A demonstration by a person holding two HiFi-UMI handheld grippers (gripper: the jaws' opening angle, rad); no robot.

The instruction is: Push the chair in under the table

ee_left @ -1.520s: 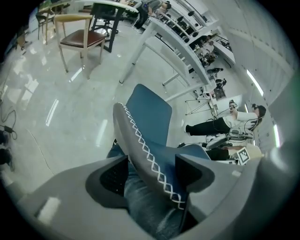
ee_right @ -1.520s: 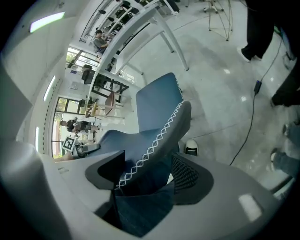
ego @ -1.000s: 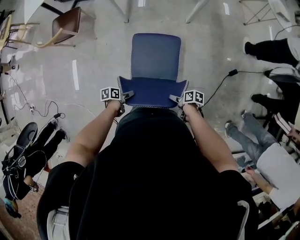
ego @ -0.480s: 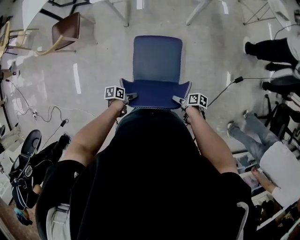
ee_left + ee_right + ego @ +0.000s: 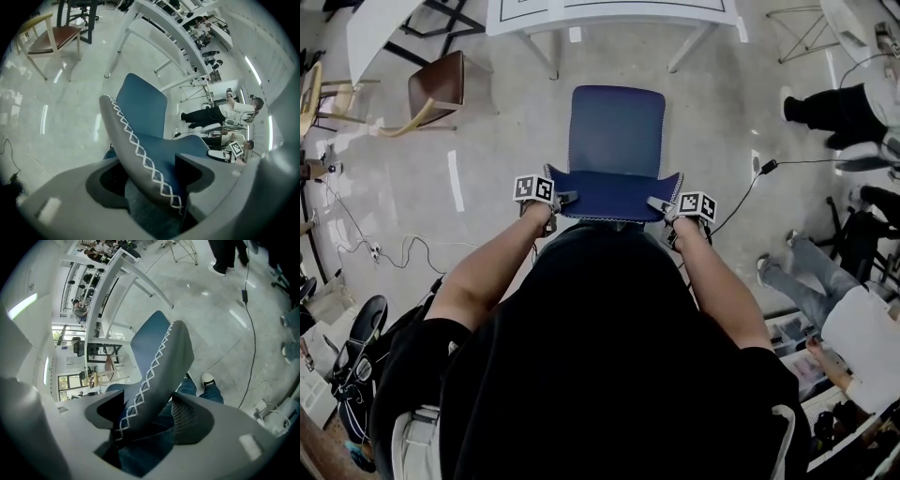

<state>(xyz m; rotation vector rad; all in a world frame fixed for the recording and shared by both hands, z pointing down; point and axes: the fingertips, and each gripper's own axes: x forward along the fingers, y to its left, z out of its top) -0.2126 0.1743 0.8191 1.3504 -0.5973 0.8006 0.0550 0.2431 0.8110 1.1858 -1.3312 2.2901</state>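
Since a second ago we'd walked the chair (image 5: 616,141) closer to the table (image 5: 609,14), whose white top had slid into the head view. The seat sat just short of the table, not under it. Only the gripper views showed the actual grip: left gripper (image 5: 559,198) and right gripper (image 5: 660,202) each pinched the stitched backrest edge (image 5: 140,154).

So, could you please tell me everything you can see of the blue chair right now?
The blue chair stands upright on the pale floor, its seat facing the white table but short of it. Seat and backrest front look padded blue; the backrest's edge is grey with white criss-cross stitching. The left gripper and right gripper each have jaws shut on an upper corner of the backrest.
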